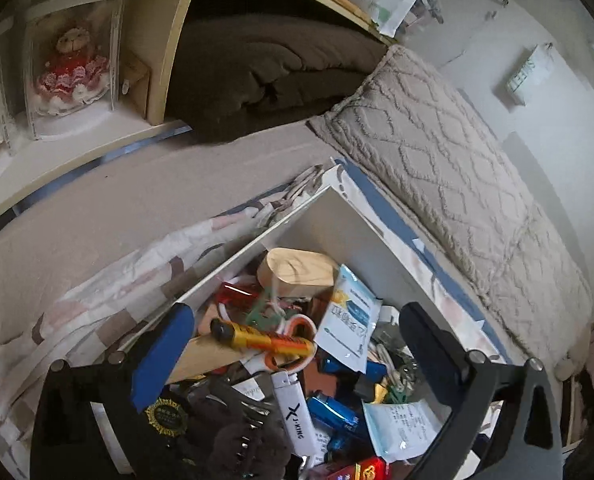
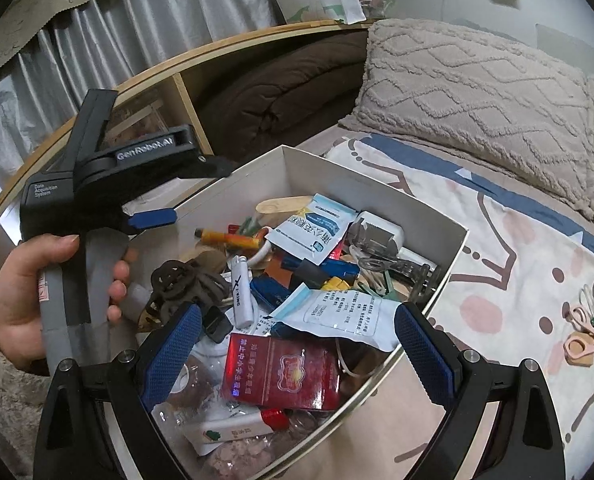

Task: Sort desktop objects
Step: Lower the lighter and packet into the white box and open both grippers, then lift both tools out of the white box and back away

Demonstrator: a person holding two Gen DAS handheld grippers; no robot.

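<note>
On the bed, beside a textured pillow (image 2: 477, 92), a white box (image 2: 453, 248) is seen crammed with small desktop clutter. The left claw (image 1: 297, 336) is held over the box's far corner with its jaws spread wide and nothing between the pads; the right claw (image 2: 297, 344) is likewise open and empty above the near end, where a red cigarette pack (image 2: 285, 372) lies. The person's hand (image 2: 25, 296) is seen wrapped round the left tool's handle.

An orange-and-yellow tube (image 1: 263, 339) is laid across the top of the heap, just under the left claw, with orange-handled scissors (image 1: 297, 350) beneath it. The tube is judged to be light, stiff and smooth, so it may roll or slip; it is best taken across its middle, squarely. A white lighter (image 1: 295, 412) would handle similarly. The blue-and-white sachet (image 1: 349, 320) is thin and limp and would be better pinched at an edge. A few pink rings (image 2: 581, 340) are already set apart on the sheet.
</note>
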